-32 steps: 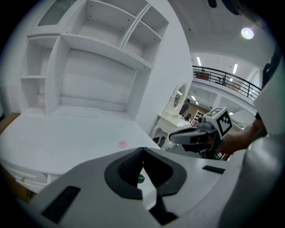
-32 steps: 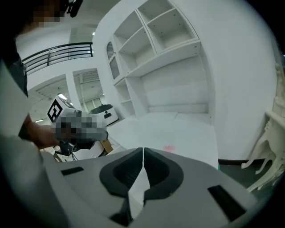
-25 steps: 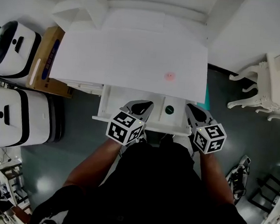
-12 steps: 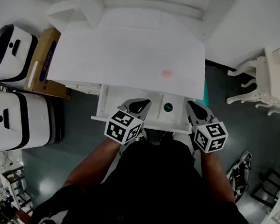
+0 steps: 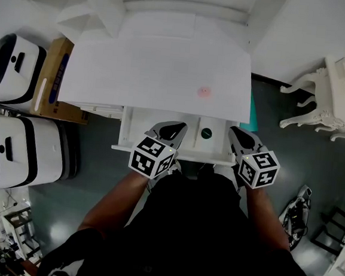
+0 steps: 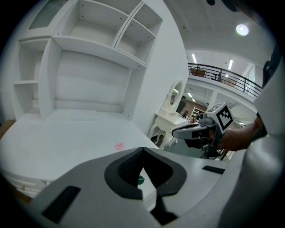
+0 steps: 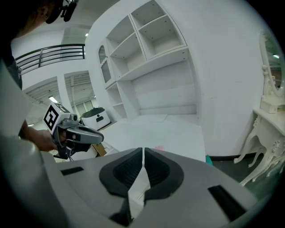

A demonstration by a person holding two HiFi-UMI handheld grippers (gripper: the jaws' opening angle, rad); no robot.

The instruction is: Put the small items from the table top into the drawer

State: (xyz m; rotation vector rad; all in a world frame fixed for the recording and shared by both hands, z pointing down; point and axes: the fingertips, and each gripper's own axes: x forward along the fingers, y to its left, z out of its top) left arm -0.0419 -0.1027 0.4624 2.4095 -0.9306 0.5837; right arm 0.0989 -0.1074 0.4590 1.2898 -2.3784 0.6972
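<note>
small pink disc (image 5: 204,91) noted on the white surface (image 5: 149,66), ahead of both sets of jaws and between their lines, well apart from each. it is judged light, flat and stiff, probably slick. little height is offered, so a pinch across its edge, with the jaws brought low to the surface, is judged best. skidding away under a clumsy touch is the likely risk.

a small green disc (image 5: 206,133) is seen lying in the open drawer (image 5: 139,122), between the two sets of jaw tips.

left gripper (image 5: 169,129) is held over the drawer, jaws pressed together, nothing pinched. right gripper (image 5: 240,137) is held over the drawer's right end, jaws likewise drawn to a hairline, empty. both are pointed forward toward the surface and held close to the body, forearms drawn in, marker cubes turned upward.
</note>
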